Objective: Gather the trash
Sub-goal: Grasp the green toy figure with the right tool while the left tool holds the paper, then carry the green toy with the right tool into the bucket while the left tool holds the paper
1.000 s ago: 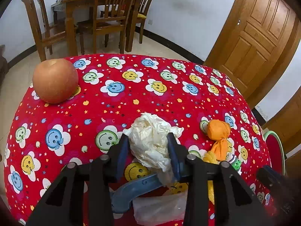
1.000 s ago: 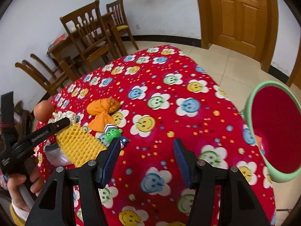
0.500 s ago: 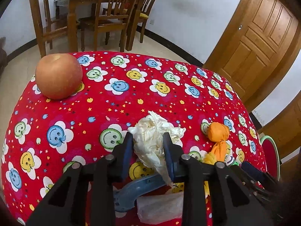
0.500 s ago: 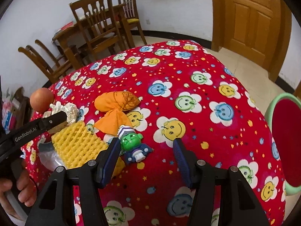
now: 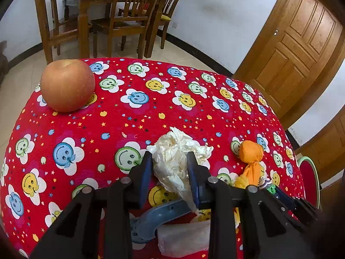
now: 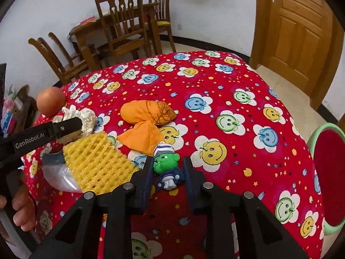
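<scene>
Crumpled tissue (image 5: 172, 159), near the counter's (image 5: 151, 108) front edge, clenched in my left claw (image 5: 169, 168). My right claw (image 6: 167, 170) is closing around a green figurine (image 6: 166, 164), beside yellow foam netting (image 6: 97, 161) and an orange wrapper (image 6: 146, 118).

Even, soft daylight, sharp focus, strong fisheye bending and dark vignette at the corners.
</scene>
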{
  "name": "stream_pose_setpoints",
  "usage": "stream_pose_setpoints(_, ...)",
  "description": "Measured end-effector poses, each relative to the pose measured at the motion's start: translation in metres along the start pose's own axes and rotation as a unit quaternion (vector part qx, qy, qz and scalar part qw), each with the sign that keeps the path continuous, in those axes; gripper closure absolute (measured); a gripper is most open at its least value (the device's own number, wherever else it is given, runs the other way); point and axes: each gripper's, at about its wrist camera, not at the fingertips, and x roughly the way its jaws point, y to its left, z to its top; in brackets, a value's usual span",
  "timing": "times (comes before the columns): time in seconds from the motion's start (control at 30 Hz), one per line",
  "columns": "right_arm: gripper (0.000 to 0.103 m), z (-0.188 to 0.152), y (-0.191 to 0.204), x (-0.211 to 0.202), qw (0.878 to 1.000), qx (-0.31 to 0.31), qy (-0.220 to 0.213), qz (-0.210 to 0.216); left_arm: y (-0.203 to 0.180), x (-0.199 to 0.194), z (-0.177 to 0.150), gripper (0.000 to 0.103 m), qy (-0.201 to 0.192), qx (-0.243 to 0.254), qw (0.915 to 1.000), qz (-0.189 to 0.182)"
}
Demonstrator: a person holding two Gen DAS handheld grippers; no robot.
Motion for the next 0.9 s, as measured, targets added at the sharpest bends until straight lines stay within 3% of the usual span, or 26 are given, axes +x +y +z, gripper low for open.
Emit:
stream_pose_setpoints(0.53,0.079,-0.014,-0.058,-0.063,0.995,0.084,-0.047,0.018,0.007,-0.016,0.004,0.075,-0.025,-0.011,0.9996,-0.003)
stream_pose_setpoints(0.9,0.079,-0.035,-0.119,-0.107,0.987,0.137,-0.085,-0.027,-0.008,-0.043,0.003,0.075,-0.052,0.006,0.9984,-0.023)
